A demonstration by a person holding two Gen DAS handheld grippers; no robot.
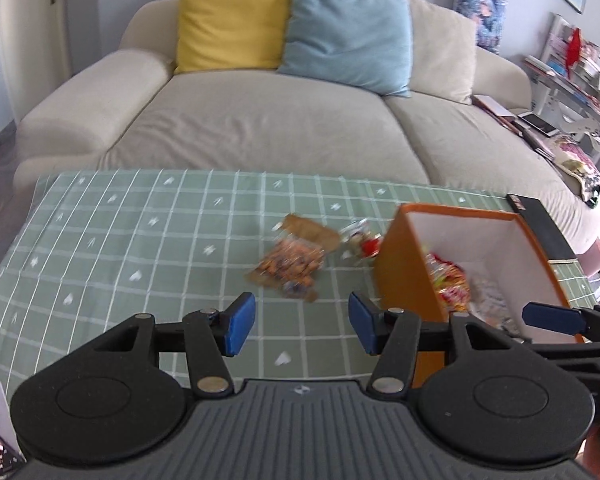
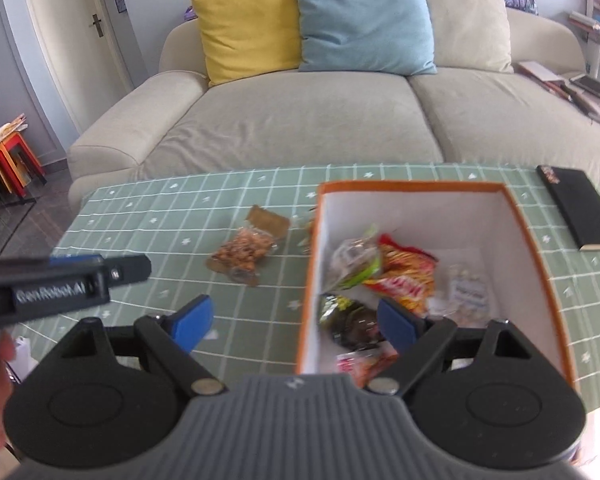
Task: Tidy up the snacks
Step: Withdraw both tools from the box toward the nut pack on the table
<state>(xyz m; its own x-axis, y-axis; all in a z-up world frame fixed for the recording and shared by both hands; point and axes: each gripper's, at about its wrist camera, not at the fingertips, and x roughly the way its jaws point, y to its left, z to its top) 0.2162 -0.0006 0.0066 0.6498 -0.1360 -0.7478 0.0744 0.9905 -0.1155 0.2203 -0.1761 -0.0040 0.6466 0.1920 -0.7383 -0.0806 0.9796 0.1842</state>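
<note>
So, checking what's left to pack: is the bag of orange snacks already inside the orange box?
No, the bag of orange snacks lies on the green tablecloth, left of the orange box.

1 box, 2 snack pkts out, 3 cushions.

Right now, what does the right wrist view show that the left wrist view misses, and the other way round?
Only the right wrist view shows the box floor fully, with a dark green packet and a pale green bag, plus stacked stools.

Only the left wrist view shows a small red-and-white snack beside the orange box.

Both show the nut bag on the checked cloth, the black notebook, the sofa, and both grippers empty.
</note>
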